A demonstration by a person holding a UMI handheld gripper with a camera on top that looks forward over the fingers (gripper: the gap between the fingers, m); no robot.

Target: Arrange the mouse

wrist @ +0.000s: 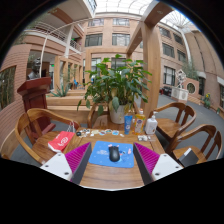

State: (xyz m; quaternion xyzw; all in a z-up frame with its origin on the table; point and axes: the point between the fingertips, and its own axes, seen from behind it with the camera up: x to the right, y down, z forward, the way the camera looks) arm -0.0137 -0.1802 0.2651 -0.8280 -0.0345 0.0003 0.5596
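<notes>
The dark mouse (114, 153) lies on a blue mat (112, 152) at the middle of the wooden worktop (112, 176), untouched between the spread-apart fingers of the tool (112, 159), with a potted plant (117, 88) at the worktop's far edge and wooden chairs (32, 128) around it.

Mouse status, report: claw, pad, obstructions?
Claw open, empty. Small dark computer mouse resting on blue rectangular mouse pad, between the fingers, untouched. Nothing in the way.
</notes>
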